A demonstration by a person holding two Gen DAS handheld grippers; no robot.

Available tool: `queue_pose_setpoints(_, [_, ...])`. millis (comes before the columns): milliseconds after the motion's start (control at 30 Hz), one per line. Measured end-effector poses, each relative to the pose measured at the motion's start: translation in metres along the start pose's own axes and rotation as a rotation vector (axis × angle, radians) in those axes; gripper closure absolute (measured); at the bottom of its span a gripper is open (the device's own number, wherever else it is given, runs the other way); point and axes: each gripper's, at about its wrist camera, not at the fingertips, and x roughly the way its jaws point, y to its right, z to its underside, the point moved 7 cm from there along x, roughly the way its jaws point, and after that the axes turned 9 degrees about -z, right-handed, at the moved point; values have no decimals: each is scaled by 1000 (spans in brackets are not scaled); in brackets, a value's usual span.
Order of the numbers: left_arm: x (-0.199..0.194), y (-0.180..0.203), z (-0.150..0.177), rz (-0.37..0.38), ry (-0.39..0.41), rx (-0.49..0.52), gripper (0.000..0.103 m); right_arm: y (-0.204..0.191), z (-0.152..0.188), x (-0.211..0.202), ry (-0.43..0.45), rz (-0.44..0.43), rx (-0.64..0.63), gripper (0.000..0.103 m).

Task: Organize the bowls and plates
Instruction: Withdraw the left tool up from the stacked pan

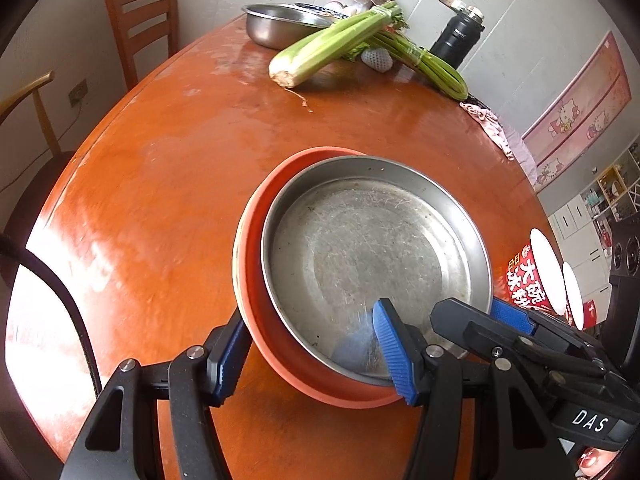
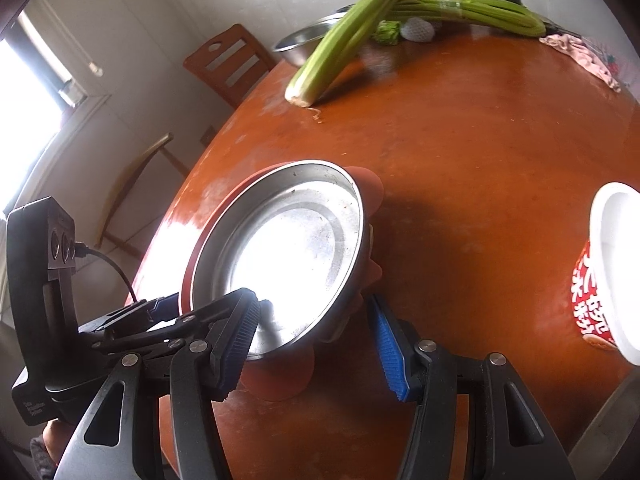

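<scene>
The round orange bench [image 1: 180,168] carries everything. At its far edge lie a celery bunch [image 1: 332,40], a steel basin [image 1: 276,24] and a dark flask [image 1: 456,36]; at the near right stands a red instant-noodle tub [image 2: 600,280]. Near the middle, the steel plate [image 1: 372,256] sits nested inside the orange plate [image 1: 256,264], and the pair looks tilted and raised off the bench, though the far rim's contact cannot be told.

The left gripper [image 1: 316,360] comes in low from the near side, its 2 fingers spread either side of the stack's near rim: 1 blue pad outside the orange plate, the other inside the steel plate, apparently gripping both. The right gripper [image 2: 316,340] approaches from the near right with fingers parted around the steel plate's edge; whether they press it cannot be told.

The likely trouble: the smooth steel plate could slide out of the tilted orange one, or the 2 grippers could pull unevenly and twist the stack loose onto the bench.
</scene>
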Motion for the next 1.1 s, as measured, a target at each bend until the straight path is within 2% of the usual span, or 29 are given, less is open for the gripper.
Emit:
queue_pose_setpoints(333, [4,15,-4,-11,4,27,43,11,-2,-12,23,30,25,45])
queue_pose_setpoints(1100, [-24,-7,2,-30,57,-27,42,-9,-4,-29,84,81,-22,45])
